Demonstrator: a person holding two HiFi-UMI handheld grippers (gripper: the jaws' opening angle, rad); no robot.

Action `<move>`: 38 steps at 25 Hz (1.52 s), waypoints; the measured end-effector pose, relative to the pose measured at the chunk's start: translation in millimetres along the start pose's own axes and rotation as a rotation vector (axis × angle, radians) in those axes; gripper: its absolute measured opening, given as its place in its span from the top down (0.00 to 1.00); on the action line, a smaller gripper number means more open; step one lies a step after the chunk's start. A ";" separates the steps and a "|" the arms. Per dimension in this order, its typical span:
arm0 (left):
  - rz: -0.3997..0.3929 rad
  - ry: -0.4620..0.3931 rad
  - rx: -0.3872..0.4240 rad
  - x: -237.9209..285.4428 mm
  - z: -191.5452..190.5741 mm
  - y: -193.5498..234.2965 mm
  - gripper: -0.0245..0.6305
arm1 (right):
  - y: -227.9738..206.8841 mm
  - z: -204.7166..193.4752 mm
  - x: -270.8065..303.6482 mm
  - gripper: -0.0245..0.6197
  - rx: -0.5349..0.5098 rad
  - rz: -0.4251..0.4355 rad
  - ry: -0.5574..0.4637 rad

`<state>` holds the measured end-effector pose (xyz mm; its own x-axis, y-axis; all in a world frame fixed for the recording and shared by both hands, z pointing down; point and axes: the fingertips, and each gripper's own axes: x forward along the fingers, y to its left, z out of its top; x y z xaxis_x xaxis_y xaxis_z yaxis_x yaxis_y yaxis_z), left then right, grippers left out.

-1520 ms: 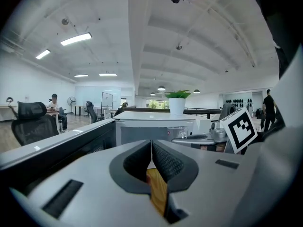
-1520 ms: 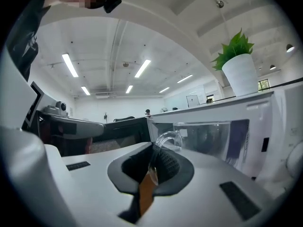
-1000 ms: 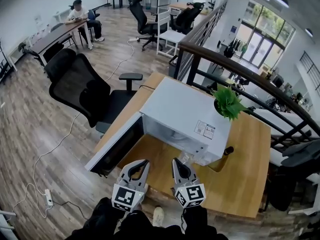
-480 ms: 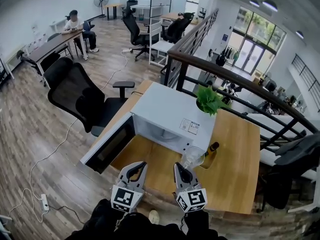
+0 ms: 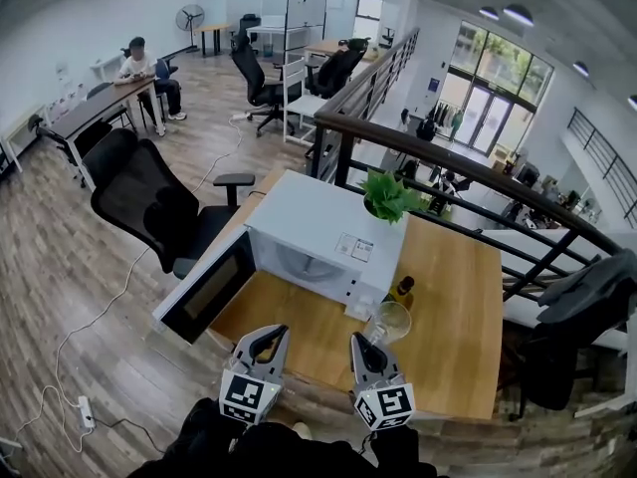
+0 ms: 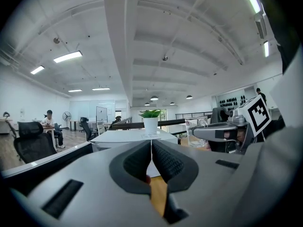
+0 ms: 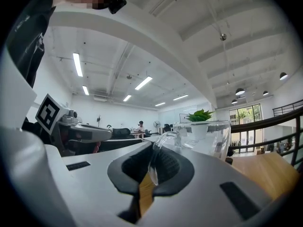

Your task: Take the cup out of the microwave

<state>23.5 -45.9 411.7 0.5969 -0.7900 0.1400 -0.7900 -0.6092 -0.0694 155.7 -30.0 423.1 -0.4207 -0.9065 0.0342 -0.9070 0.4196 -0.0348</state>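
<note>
Gripping the glass cup (image 5: 388, 322) by its thin handle alone, the right gripper (image 5: 364, 347) holds it clear of the microwave (image 5: 318, 232) above the table (image 5: 453, 297), where it may pivot or slip from so narrow a pinch; the left gripper (image 5: 265, 342) is closed, empty.

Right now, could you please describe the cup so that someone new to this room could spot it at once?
Find the wooden table with the white microwave, its door open. Just off the microwave's front right corner, the right gripper holds the cup by its handle. It is clear glass, unlike the dark bottle behind it and the green plant on the microwave.
</note>
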 end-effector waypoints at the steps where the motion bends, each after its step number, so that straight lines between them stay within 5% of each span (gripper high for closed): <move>1: -0.001 -0.001 0.001 -0.9 -0.1 -3.7 0.92 | -1.5 -0.8 -5.5 0.94 0.000 -0.004 0.001; 12: -0.009 0.014 0.016 -9.2 -5.3 -29.3 0.92 | -9.2 -14.7 -46.0 0.94 0.017 -0.031 0.012; 38: 0.008 0.010 0.018 -13.9 -2.1 -27.9 0.92 | -2.9 -11.8 -43.1 0.94 0.014 -0.006 -0.002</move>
<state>36.9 -17.8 413.7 0.5891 -0.7941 0.1497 -0.7920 -0.6041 -0.0880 176.3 8.4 433.4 -0.4149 -0.9093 0.0327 -0.9093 0.4132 -0.0486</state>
